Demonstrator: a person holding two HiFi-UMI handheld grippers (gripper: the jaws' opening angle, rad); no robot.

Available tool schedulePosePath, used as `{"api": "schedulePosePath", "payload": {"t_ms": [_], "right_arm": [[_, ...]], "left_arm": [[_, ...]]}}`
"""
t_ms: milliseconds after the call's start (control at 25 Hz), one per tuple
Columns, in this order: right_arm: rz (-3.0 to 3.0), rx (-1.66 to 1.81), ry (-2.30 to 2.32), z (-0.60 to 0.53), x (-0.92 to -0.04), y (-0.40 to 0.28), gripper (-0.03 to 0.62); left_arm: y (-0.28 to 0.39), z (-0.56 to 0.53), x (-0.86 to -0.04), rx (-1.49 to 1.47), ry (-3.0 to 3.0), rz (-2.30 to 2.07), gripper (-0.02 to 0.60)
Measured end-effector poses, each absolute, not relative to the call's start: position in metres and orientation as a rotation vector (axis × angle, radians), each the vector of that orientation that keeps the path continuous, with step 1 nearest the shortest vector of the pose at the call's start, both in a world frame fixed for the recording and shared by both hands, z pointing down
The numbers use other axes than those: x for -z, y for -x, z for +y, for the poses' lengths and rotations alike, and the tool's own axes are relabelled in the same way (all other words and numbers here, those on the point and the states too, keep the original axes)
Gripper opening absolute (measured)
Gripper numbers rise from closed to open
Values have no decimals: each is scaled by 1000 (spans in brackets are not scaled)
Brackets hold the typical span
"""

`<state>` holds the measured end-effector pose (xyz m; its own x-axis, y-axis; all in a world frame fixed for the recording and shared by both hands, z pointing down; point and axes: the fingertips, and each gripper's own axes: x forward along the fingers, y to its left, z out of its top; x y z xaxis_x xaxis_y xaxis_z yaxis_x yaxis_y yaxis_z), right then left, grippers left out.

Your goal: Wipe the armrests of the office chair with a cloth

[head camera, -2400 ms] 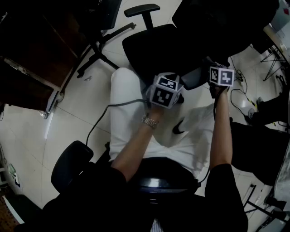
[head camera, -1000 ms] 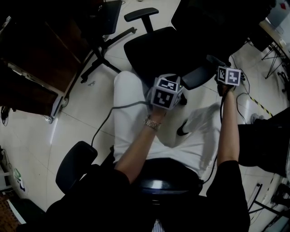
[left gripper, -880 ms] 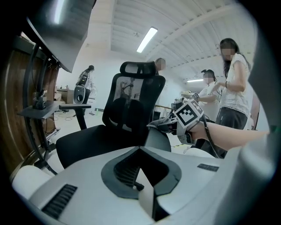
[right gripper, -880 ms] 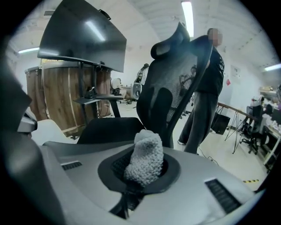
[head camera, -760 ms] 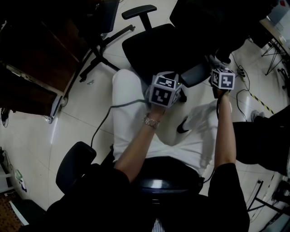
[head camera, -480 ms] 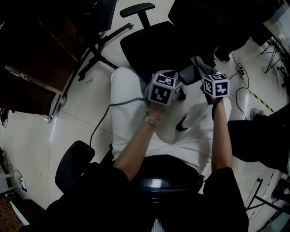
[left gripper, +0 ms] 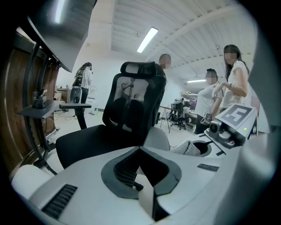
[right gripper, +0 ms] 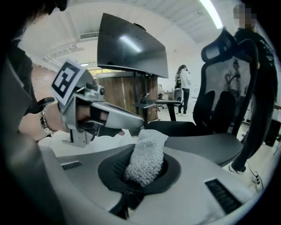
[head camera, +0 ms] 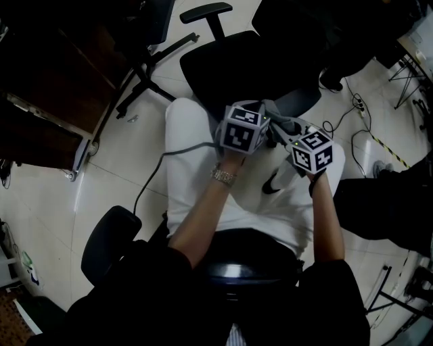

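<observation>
The black office chair (head camera: 230, 64) stands in front of my knees. Its far armrest (head camera: 206, 12) is at the top; the near armrest (head camera: 302, 100) is just beyond my grippers. My right gripper (right gripper: 141, 175) is shut on a grey knobbly cloth (right gripper: 145, 156), held a little short of the near armrest's pad (right gripper: 202, 143). In the head view the right gripper (head camera: 283, 128) sits close beside my left gripper (head camera: 260, 113). The left gripper (left gripper: 147, 178) is shut with nothing in it and points at the chair's backrest (left gripper: 134, 103). The cloth (left gripper: 189, 148) shows at its right.
A second chair's star base (head camera: 145, 71) and a dark wooden desk (head camera: 47, 74) lie to the left. Cables (head camera: 358, 111) trail on the tiled floor at the right. A large monitor (right gripper: 131, 46) stands on a stand, and several people (left gripper: 228, 83) are behind the chair.
My right gripper has come off the near armrest with the cloth, moving left and back toward me until it is beside the left gripper. The left gripper has barely moved.
</observation>
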<state>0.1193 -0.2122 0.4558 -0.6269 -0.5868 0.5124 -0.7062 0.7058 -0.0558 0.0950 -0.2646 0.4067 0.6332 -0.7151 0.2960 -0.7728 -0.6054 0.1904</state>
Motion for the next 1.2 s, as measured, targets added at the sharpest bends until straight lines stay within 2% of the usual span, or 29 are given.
{"api": "schedulePosePath", "payload": {"t_ms": [160,360,560,720,1200], "right_arm": [[-2573,-407,-1066,-224,-428,-156,28],[-2475,-486,-1687,-295,-382,-268,28],[-2151,-645,-1911,-341,-431,-335,28],[-2044,-719,-1963,-338,-463,-341,28],[-2153,-737,-1974,-286,-457,-283,28]], "left_arm": [[-95,-264,-405,-279,-2560,-1199,-6],[-98,-262,-407,-286,-2566,-1185,-6],[-101,-260,-406,-286,-2572,-1182,-6],[-96,-261,-407,-291,-2560,-1197,-6],[-102,-260,-413,-307,-2563,-1181,-6]]}}
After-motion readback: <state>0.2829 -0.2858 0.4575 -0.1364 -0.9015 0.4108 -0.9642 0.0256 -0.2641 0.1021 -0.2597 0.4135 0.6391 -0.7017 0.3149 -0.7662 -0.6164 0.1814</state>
